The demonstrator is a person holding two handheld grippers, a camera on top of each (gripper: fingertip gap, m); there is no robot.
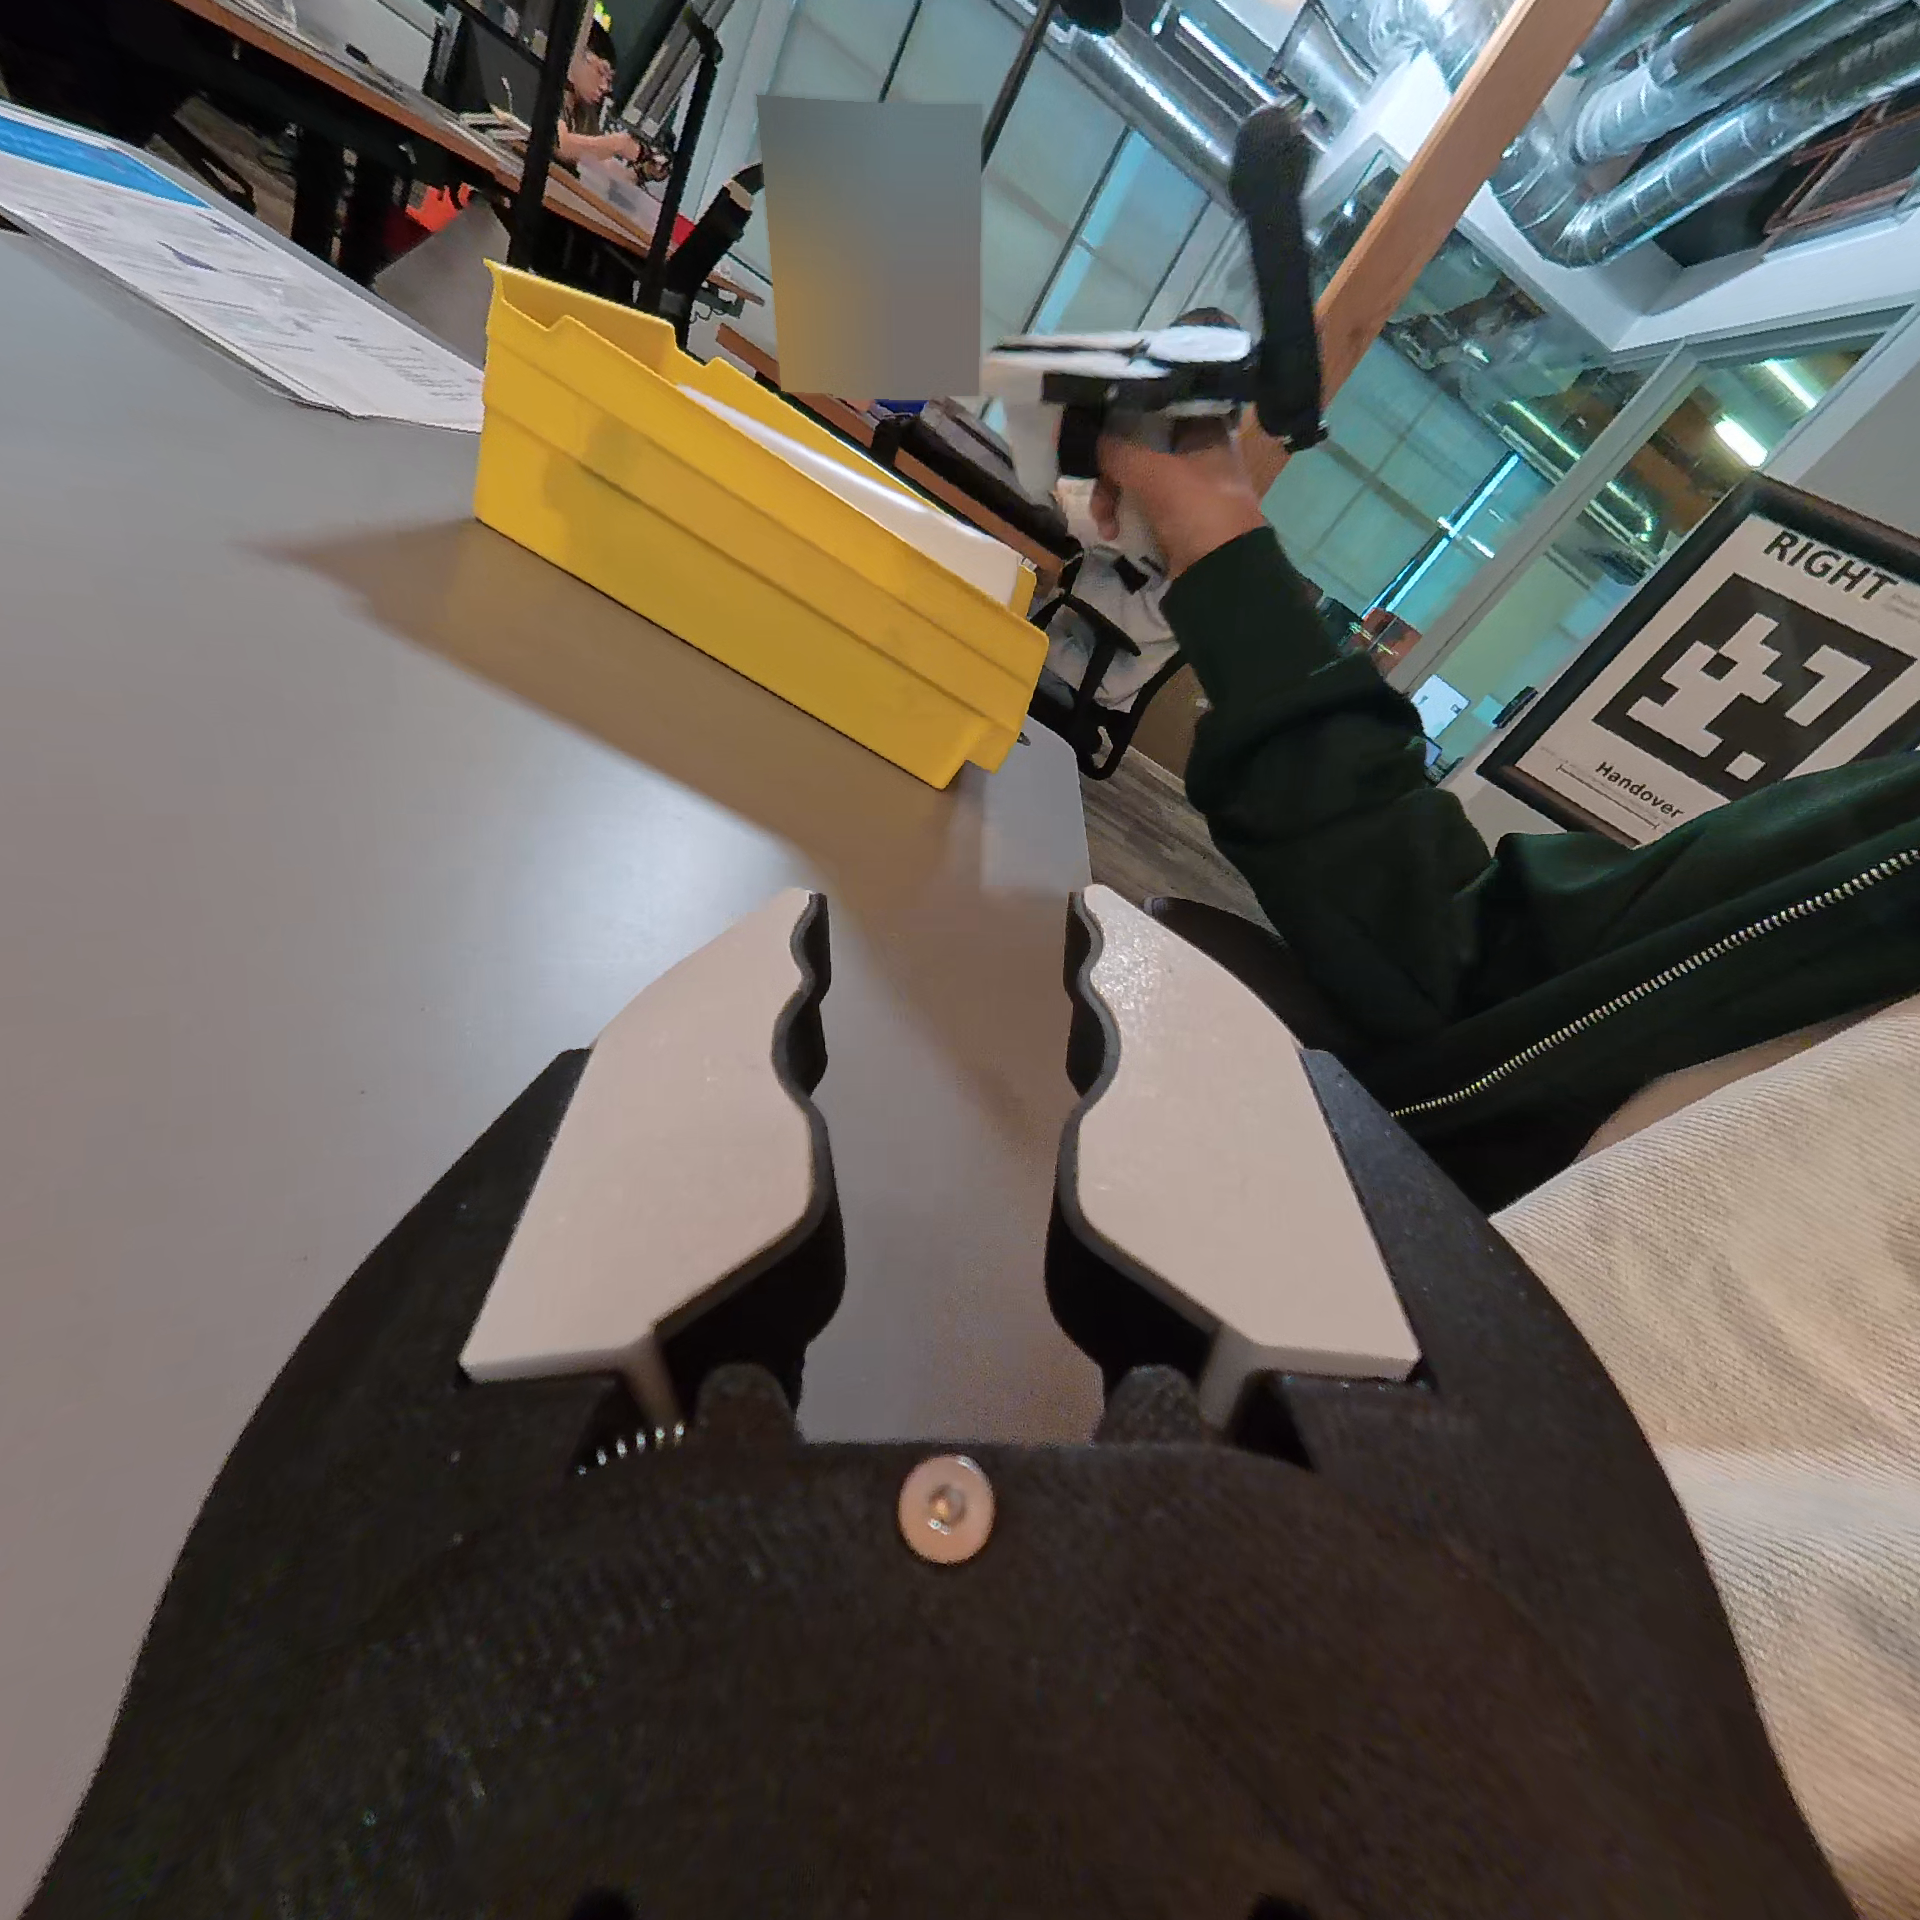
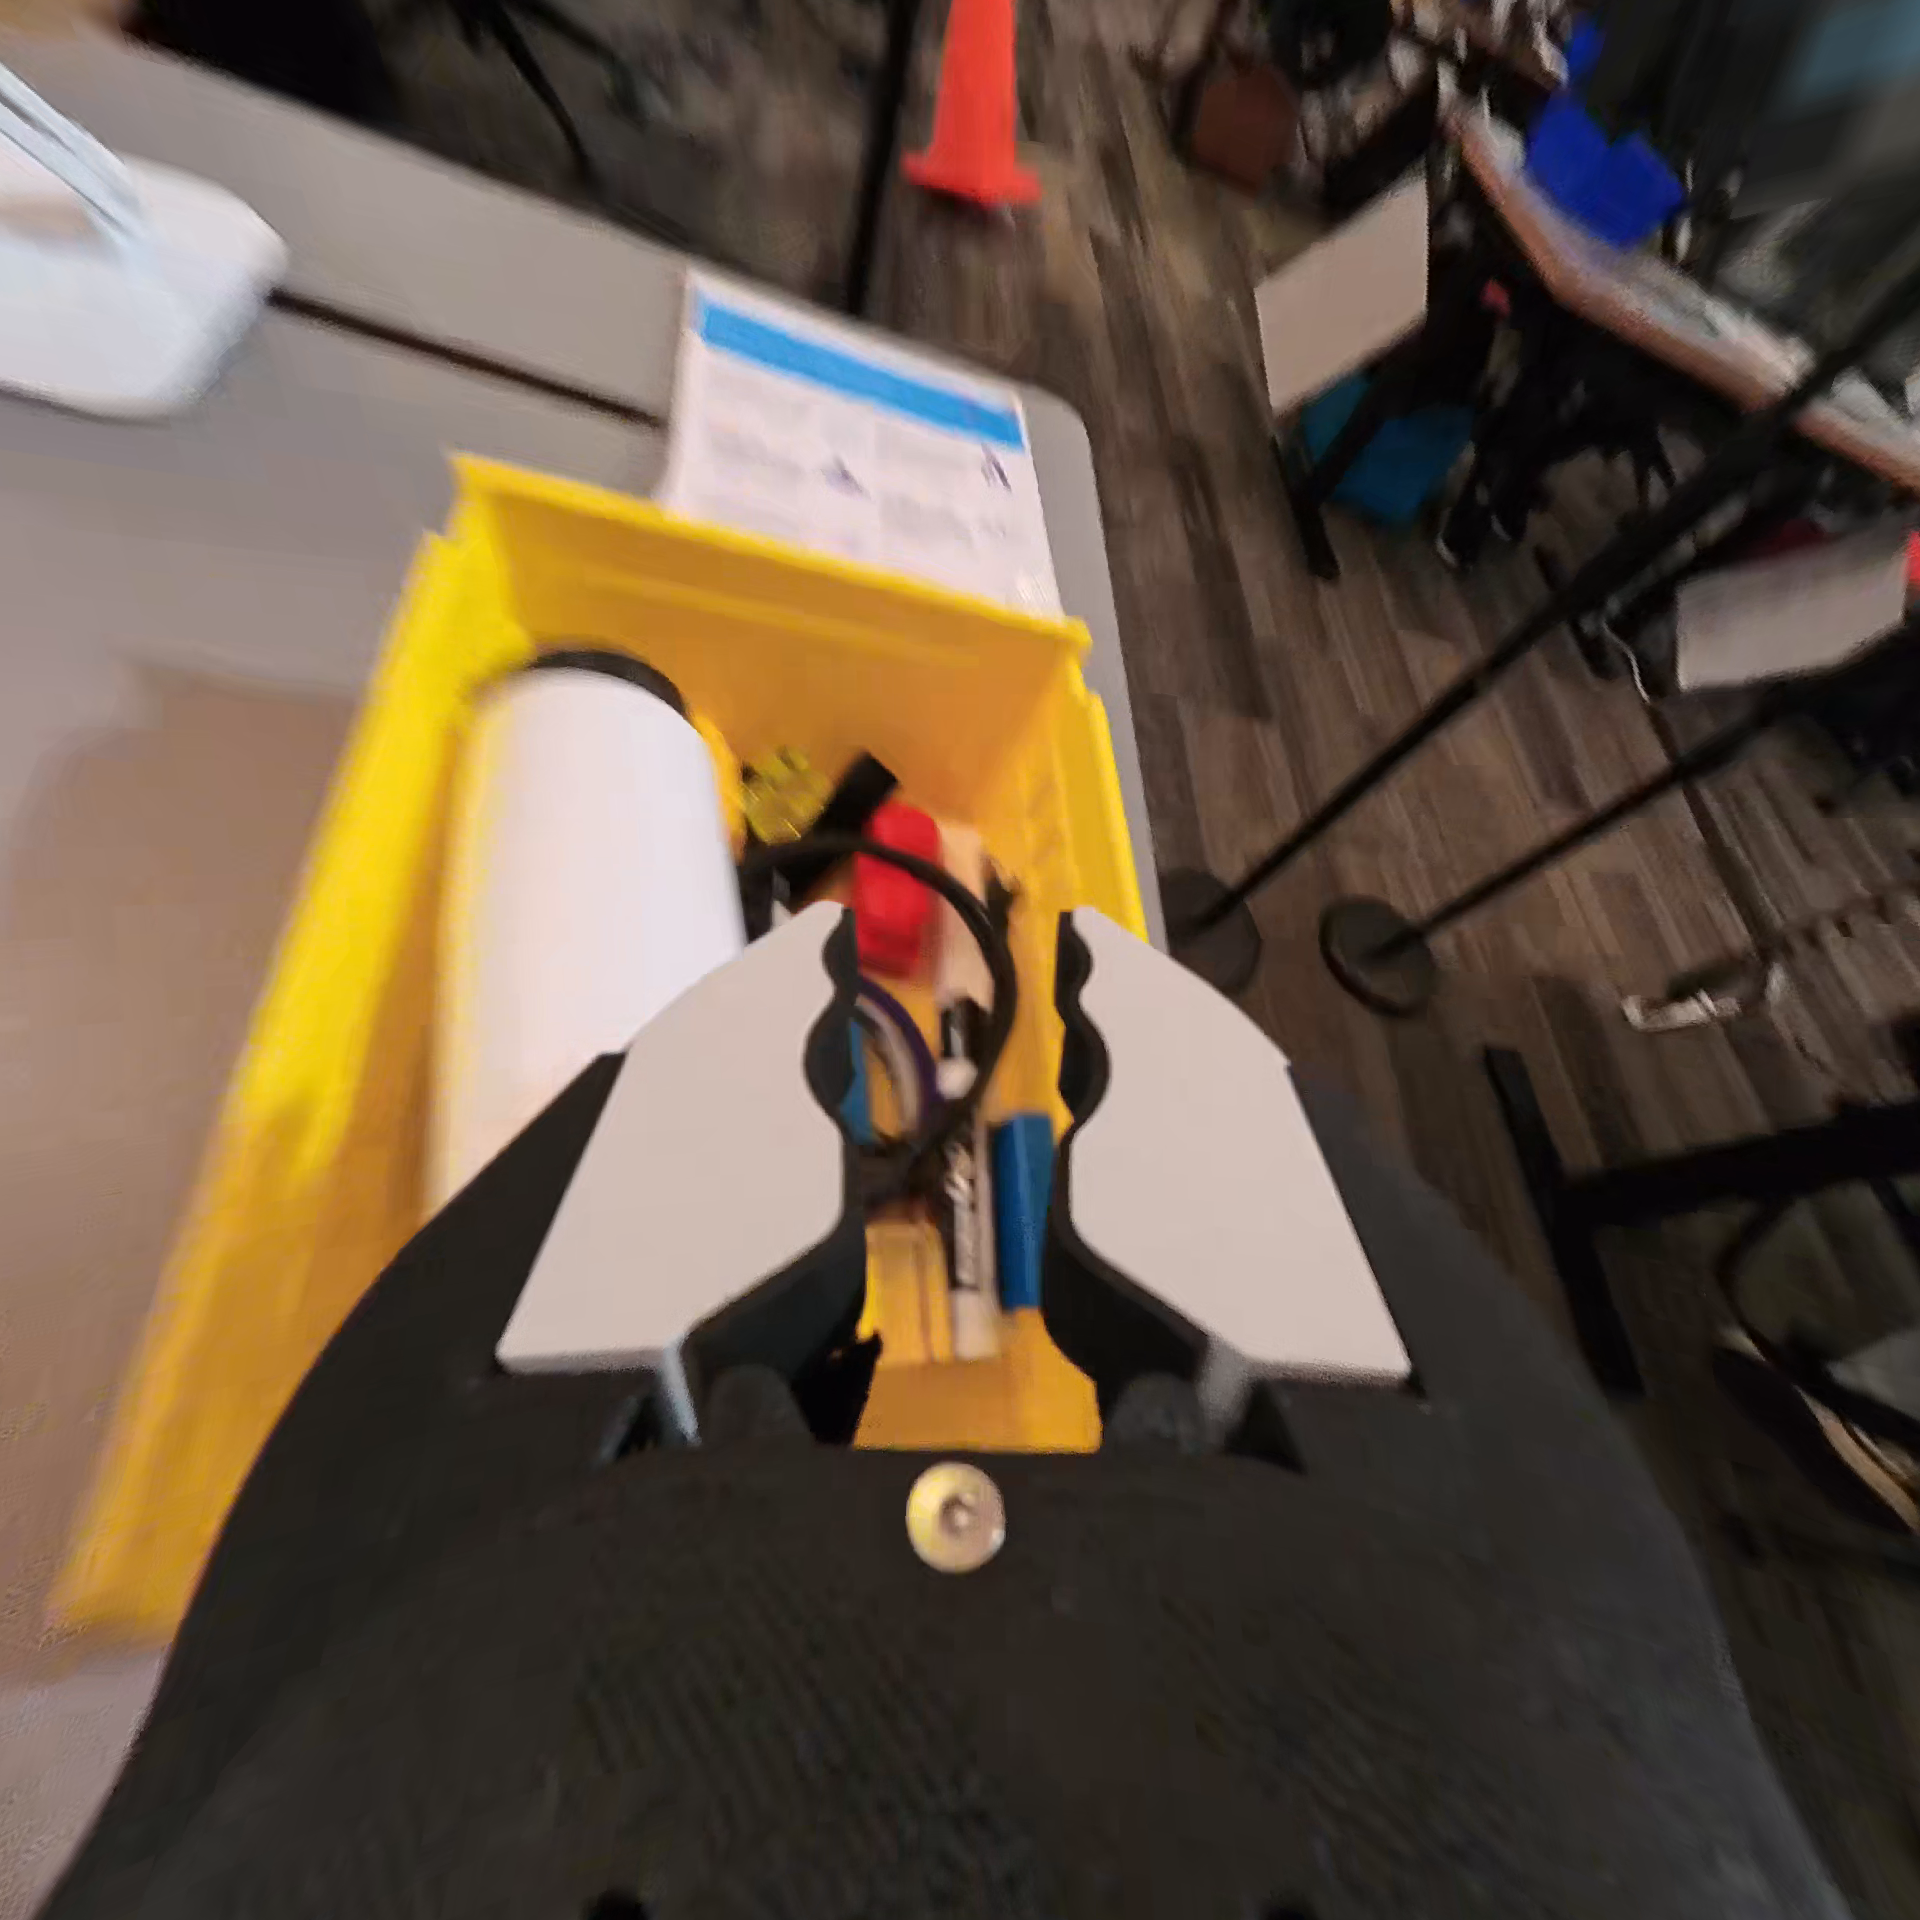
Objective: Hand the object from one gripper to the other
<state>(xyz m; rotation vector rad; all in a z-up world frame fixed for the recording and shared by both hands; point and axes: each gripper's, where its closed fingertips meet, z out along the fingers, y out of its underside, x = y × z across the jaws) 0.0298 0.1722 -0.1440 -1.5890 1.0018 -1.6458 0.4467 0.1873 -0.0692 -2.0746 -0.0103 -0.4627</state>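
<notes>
Two sets of tongs show, both with fingers apart and nothing between them. Left tongs (image 1: 945, 935) lie low over the grey desk (image 1: 312, 831), pointing toward a yellow bin (image 1: 727, 561) that stands near the desk's far edge, with a printed sheet (image 1: 239, 281) lying beyond it. Right tongs (image 2: 951, 945) hang above the same yellow bin (image 2: 312, 1143), looking down into it; in the left wrist view they appear farther off (image 1: 1122, 369), held up in a hand (image 1: 1184, 488) with a dark green sleeve. Inside the bin, a large white cylinder (image 2: 592, 914) with a dark rim at its far end fills the left side, lying lengthwise. On the right side sits a jumble of smaller things: a red block (image 2: 899, 894), a loop of black cable (image 2: 997, 987), a white marker (image 2: 971, 1247) beside a blue-capped one (image 2: 1023, 1216), and a small yellow piece (image 2: 779, 795) near the far wall. Motion blur softens all of these, so finer detail cannot be told, nor which of them is the object for handing over; every one rests in the bin, none gripped. Beyond the desk an orange cone (image 2: 971, 104) stands on the floor
</notes>
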